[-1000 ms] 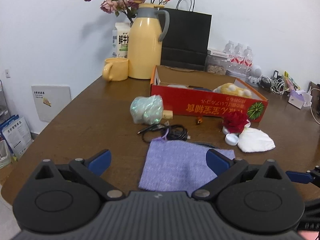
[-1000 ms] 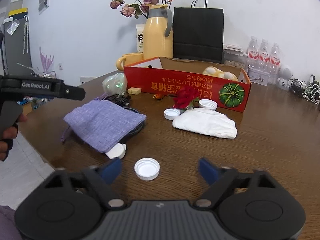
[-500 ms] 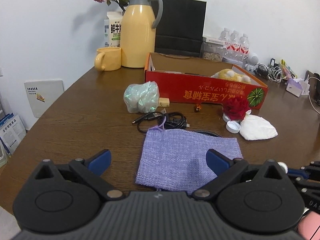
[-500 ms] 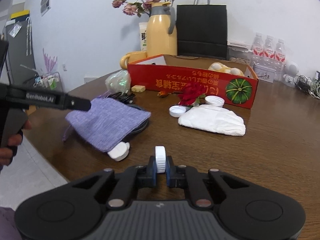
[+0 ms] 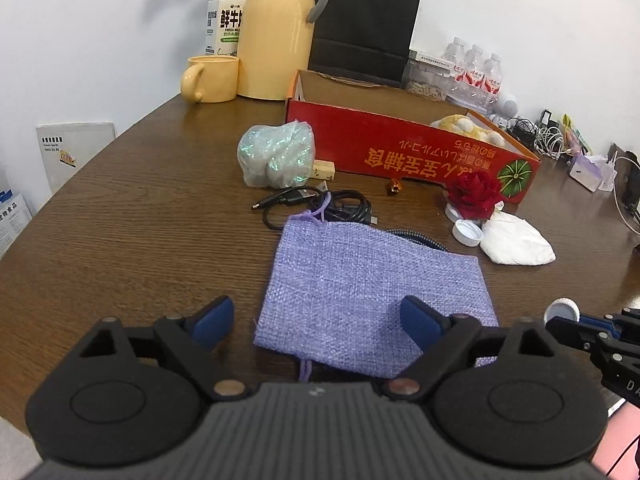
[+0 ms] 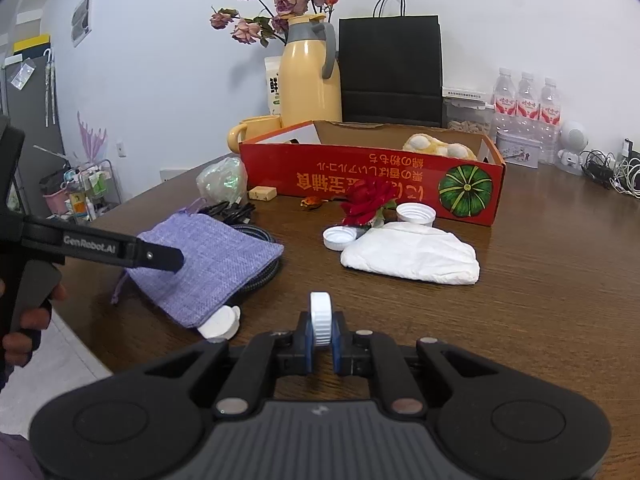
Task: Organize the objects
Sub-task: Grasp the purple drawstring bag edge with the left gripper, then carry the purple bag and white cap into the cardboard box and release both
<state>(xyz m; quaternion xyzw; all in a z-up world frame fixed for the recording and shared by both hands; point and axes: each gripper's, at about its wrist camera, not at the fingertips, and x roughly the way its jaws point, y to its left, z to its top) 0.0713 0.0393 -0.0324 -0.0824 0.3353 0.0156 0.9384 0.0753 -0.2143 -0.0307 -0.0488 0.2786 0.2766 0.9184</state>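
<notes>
My right gripper [image 6: 322,338] pinches a white bottle cap [image 6: 320,318] on edge, just off the purple pouch's [image 5: 368,292] near corner. My left gripper [image 5: 316,320] hovers over the pouch's near edge, jaws spread but just closing in, the pouch between them, pads not pressing. A black cable [image 5: 320,206] lies at the pouch's far edge. Beyond and right of the pouch: white cloth [image 6: 412,254], two caps, red flower [image 6: 368,202]. Farthest, the red box [image 6: 372,180].
</notes>
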